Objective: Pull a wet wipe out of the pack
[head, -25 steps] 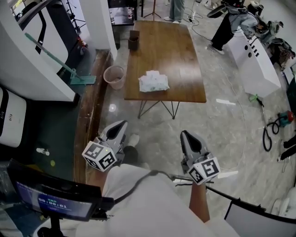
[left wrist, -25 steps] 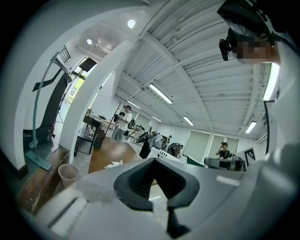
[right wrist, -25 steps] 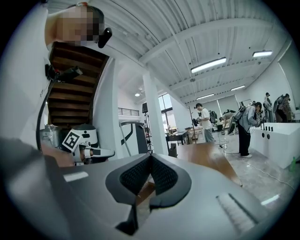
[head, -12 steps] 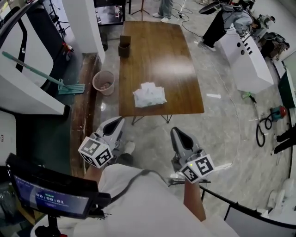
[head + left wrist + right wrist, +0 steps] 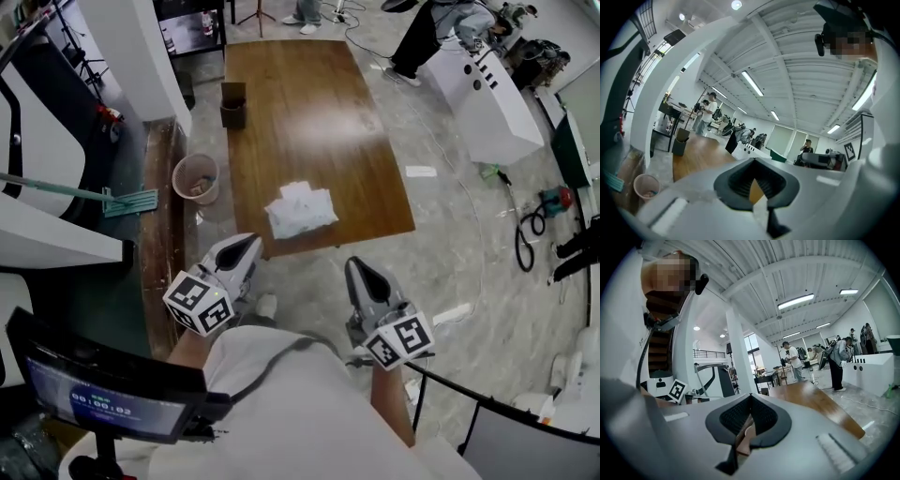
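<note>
The wet wipe pack (image 5: 300,209), white and crumpled, lies near the near edge of the long wooden table (image 5: 291,103). Both grippers are held level over the floor, short of that edge. My left gripper (image 5: 251,242) is shut and empty, its tip just below and left of the pack. To the right of it, my right gripper (image 5: 354,265) is also shut with nothing in it. In the left gripper view the shut left gripper (image 5: 754,161) points along the table (image 5: 696,154). In the right gripper view the right gripper (image 5: 750,398) faces the table (image 5: 815,401).
A pink waste bin (image 5: 196,177) stands on the floor left of the table, beside a mop (image 5: 80,192). A brown box (image 5: 232,103) sits on the table's far left. A white counter (image 5: 478,84) and cables lie at the right. A monitor (image 5: 103,398) is at the lower left.
Both grippers have travelled forward toward the table, still shut. The table and the pack now sit lower and closer in the head view.
</note>
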